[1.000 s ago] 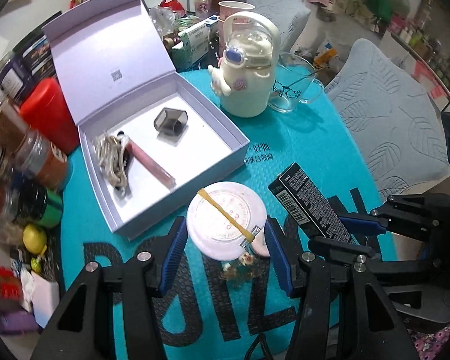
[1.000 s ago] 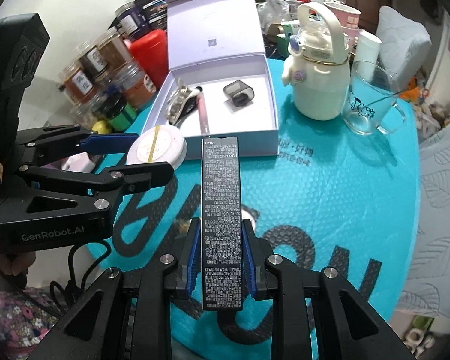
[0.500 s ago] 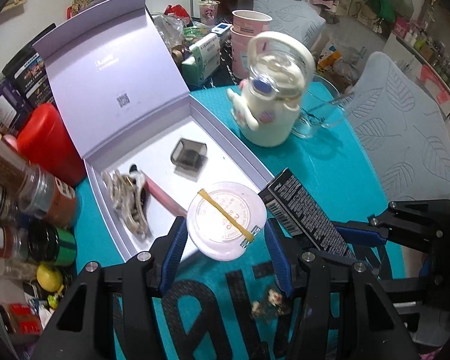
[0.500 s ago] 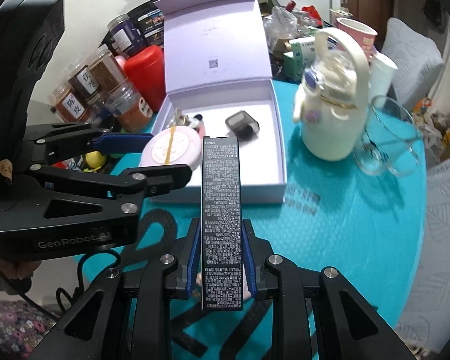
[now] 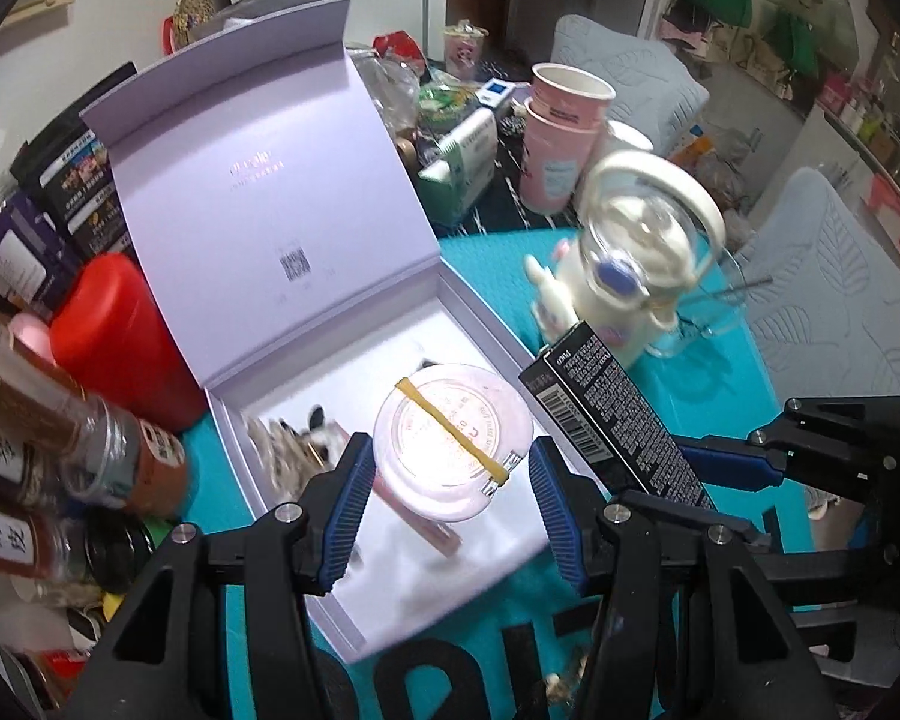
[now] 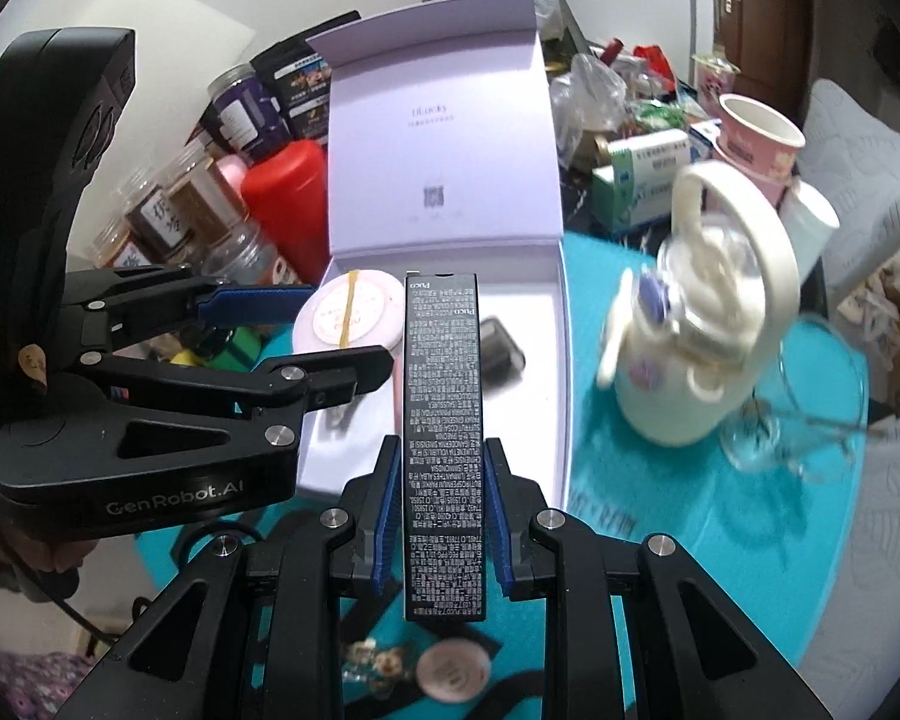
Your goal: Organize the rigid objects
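My left gripper (image 5: 450, 486) is shut on a round pink-white compact (image 5: 453, 441) with a yellow band, held over the open lavender box (image 5: 486, 330). The compact also shows in the right wrist view (image 6: 345, 318). My right gripper (image 6: 441, 516) is shut on a long black printed box (image 6: 444, 420), held upright-forward above the teal mat just before the lavender box (image 6: 561, 360). The black box also shows in the left wrist view (image 5: 606, 414). Inside the lavender box lie a dark grey case (image 6: 501, 351), a pink tube (image 5: 417, 519) and a hair clip (image 5: 282, 450).
A cream kettle-shaped bottle (image 6: 708, 330) and a glass mug (image 6: 810, 408) stand right of the box. A red canister (image 5: 120, 336) and spice jars (image 5: 90, 444) crowd its left. Pink paper cups (image 5: 561, 132) stand behind. A small round item (image 6: 453, 669) lies on the teal mat (image 6: 720, 540).
Both grippers have moved forward and up toward the lavender box. The compact now hangs over the box's inside; the black box's tip now overlaps the box's front edge.
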{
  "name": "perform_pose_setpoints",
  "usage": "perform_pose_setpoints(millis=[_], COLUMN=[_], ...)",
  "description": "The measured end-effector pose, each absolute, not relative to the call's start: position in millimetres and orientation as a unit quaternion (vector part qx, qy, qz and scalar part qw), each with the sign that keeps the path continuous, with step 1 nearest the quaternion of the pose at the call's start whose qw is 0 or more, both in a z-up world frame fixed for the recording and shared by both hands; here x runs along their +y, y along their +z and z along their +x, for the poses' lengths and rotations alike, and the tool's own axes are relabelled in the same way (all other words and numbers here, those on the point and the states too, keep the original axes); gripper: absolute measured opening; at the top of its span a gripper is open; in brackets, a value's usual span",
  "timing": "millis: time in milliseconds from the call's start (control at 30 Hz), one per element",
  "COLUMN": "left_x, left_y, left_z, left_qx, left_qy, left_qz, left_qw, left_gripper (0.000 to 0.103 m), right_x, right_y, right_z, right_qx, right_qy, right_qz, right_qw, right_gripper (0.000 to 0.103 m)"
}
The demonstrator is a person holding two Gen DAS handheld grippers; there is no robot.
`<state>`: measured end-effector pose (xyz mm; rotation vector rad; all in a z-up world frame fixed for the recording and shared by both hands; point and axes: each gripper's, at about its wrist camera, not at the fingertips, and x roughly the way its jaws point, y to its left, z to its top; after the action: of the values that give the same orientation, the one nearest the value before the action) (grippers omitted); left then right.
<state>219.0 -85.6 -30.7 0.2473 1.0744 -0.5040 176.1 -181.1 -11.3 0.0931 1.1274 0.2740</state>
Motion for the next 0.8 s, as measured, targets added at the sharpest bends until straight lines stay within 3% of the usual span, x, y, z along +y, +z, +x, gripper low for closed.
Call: perform_pose_setpoints(millis=[800], left_x=[-59.2], left_y=[-66.2], left_z=[305.8], left_qx=[0.506], left_qy=[-0.216], left_qz=[0.105], left_qw=[0.828], left_gripper=[0.053], right_x=[-176.9], right_y=[-50.9], right_z=[254.5], right_qx=[0.556], right_qy=[0.106], right_qz=[0.042], right_qw=[0.823], right_gripper=[0.025])
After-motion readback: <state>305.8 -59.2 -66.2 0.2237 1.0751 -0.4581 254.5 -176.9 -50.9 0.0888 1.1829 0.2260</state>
